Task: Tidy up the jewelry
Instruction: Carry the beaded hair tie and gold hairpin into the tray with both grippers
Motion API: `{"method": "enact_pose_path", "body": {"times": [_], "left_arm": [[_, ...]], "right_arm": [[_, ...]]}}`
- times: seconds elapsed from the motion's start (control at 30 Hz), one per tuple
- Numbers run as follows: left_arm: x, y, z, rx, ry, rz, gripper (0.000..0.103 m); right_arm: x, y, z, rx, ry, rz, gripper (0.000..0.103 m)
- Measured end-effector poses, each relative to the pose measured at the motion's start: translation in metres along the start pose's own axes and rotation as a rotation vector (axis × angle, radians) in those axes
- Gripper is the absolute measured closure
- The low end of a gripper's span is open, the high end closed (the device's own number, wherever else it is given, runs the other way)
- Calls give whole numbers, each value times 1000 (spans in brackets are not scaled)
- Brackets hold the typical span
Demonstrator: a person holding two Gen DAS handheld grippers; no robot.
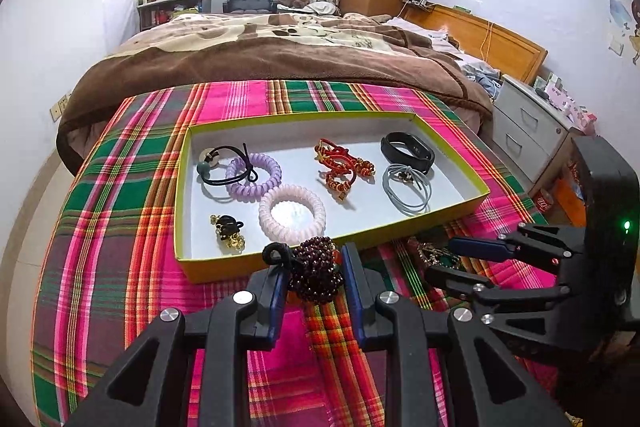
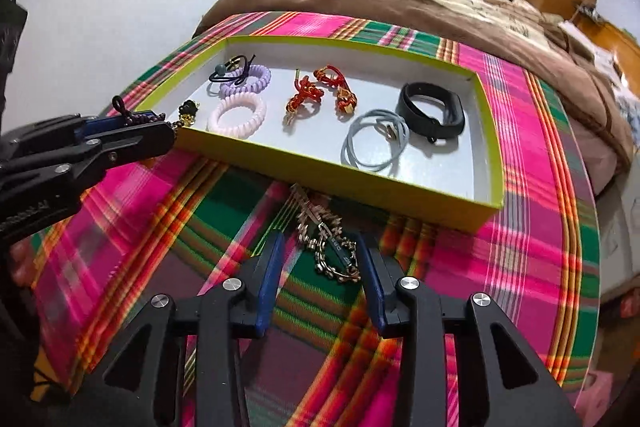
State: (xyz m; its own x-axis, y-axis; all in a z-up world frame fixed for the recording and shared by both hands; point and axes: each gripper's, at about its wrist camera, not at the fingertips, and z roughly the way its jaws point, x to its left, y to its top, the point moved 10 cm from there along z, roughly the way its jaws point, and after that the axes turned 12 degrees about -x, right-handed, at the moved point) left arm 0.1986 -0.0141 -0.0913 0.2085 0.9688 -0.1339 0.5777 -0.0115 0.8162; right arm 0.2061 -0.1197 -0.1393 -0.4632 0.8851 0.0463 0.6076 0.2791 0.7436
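Observation:
A shallow yellow-rimmed box lies on the plaid cloth and holds hair ties, red bracelets and a black band. My left gripper is shut on a dark red bead bracelet just in front of the box's near wall; it also shows in the right wrist view. My right gripper is open, its fingers on either side of a gold link bracelet that lies on the cloth. The right gripper also shows in the left wrist view.
Inside the box lie a lilac coil tie, a pink coil tie, a grey tie and a black band. A bed with a brown blanket stands behind. White drawers stand at the right.

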Motion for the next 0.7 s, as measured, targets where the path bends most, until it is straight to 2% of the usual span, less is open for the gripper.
{"method": "enact_pose_path", "body": {"times": [0.13, 0.17, 0.47, 0.7], "left_arm": [[0, 0, 2, 3, -2, -1, 77], [0, 0, 3, 4, -2, -2, 77], [-2, 2, 1, -4, -6, 1, 77], [-2, 15, -1, -22, -9, 11, 77]], "right_arm": [[4, -1, 4, 4, -30, -47, 65], [3, -1, 6, 10, -45, -58, 68], [0, -3, -4, -16, -45, -22, 70], [-4, 26, -28, -97, -32, 15, 70]]}}
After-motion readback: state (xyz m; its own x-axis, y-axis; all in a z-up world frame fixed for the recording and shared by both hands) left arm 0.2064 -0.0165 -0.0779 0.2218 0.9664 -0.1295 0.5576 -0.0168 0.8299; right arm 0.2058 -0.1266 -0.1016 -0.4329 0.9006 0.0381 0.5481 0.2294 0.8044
